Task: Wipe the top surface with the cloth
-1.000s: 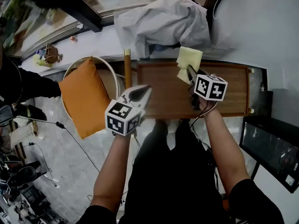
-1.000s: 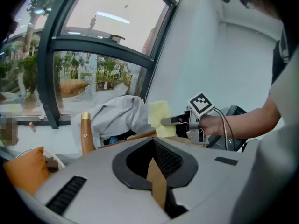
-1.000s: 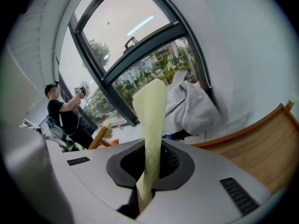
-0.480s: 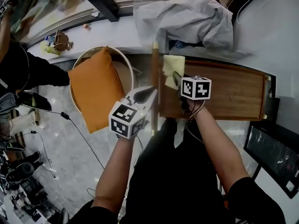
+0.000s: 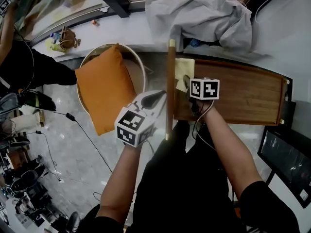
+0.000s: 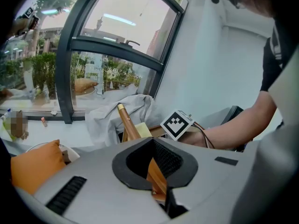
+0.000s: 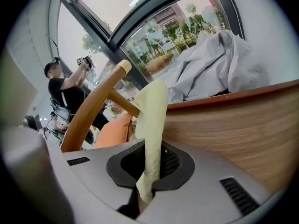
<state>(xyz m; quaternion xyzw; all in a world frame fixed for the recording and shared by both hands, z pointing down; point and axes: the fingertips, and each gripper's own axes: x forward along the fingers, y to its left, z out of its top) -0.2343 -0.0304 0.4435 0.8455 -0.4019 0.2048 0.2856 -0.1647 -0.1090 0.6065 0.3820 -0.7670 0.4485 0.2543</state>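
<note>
Wooden counter (image 5: 243, 96): fills the right middle of the head view, long side running across, with a raised lip round the edge and most of the top bare.

Grey-white sheet (image 5: 204, 16): lies heaped on the pale ledge beyond the counter, below the window, close to the counter's far edge.

Bystander in black (image 5: 29, 72): stands at the far left of the head view, and appears again in the right gripper view with both arms raised.

Orange cushion (image 5: 103, 89): leans tilted inside a round white-rimmed seat (image 5: 137, 57) to the left of the counter and sticks out over the near rim.

Wooden pole (image 5: 170, 81): runs along the counter's left end, from the ledge toward the person, either touching that end or just beside it; hard to tell which.

Left gripper (image 5: 158, 97): hovers just left of the pole, between seat and counter, with the tips pointing toward the pole. Jaws drawn together at the tips, clamping nothing visible, with a strip of the pole in sight through the slit between them.

Right gripper (image 5: 186, 80): reaches over the counter's far left corner, jaws closed tight on one end of the yellow cloth (image 5: 182, 68).

Yellow cloth: rises out of those jaws as a folded strip in the right gripper view. Spreads over the far left corner of the top in the head view, just beside the pole and ahead of the gripper.
</note>
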